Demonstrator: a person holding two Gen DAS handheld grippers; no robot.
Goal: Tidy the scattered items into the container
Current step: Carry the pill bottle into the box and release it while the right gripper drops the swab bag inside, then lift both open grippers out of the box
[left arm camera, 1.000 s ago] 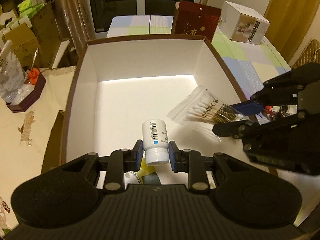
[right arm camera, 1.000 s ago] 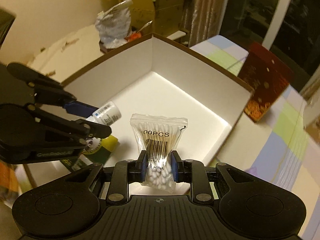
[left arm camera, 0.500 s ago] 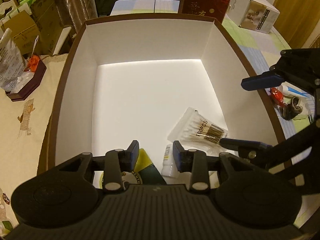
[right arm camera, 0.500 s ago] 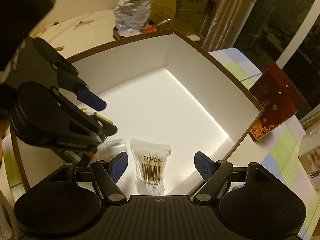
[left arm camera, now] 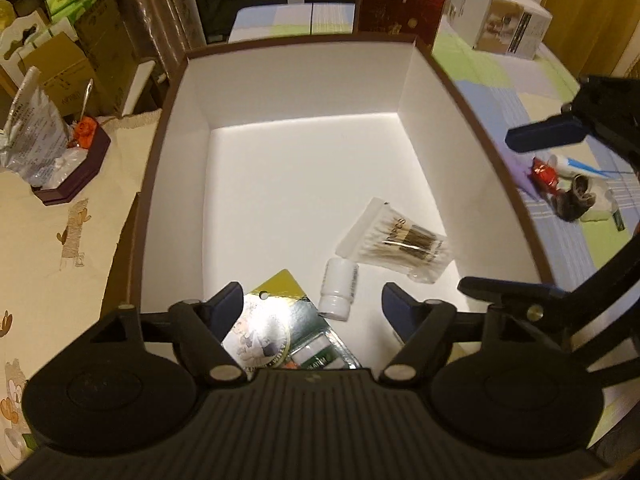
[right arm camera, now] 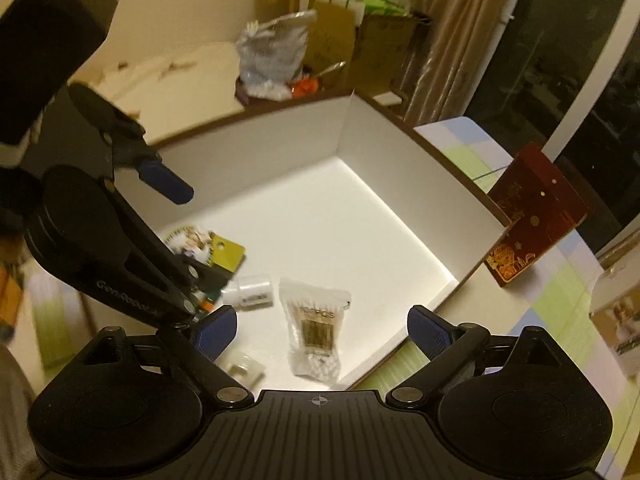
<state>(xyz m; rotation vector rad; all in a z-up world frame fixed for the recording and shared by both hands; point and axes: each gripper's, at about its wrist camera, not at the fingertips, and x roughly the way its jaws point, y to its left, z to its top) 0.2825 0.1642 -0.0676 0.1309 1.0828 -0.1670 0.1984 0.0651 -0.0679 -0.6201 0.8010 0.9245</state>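
A large white box with a brown rim (left arm camera: 476, 128) (right arm camera: 432, 148) fills both views. On its floor lie a white bottle (left arm camera: 339, 289) (right arm camera: 252, 290), a clear bag of cotton swabs (left arm camera: 400, 242) (right arm camera: 316, 330) and a green-and-yellow blister pack (left arm camera: 276, 328) (right arm camera: 208, 250). My left gripper (left arm camera: 312, 310) hangs open above the near end of the box, holding nothing. My right gripper (right arm camera: 320, 330) is open above the swab bag, empty too. A small clear piece (right arm camera: 242, 368) lies by the right gripper's left finger.
Loose items (left arm camera: 568, 192) lie on the striped cloth right of the box: a red wrapper, a tube, a dark furry thing. A dark red carton (left arm camera: 400, 8) (right arm camera: 532, 216) and a white carton (left arm camera: 504, 26) stand behind. A dark tray with bags (left arm camera: 68, 168) sits left.
Both grippers let go: the bottle and the swab bag dropped onto the box floor. Since then both grippers have opened wider and drawn back upward.
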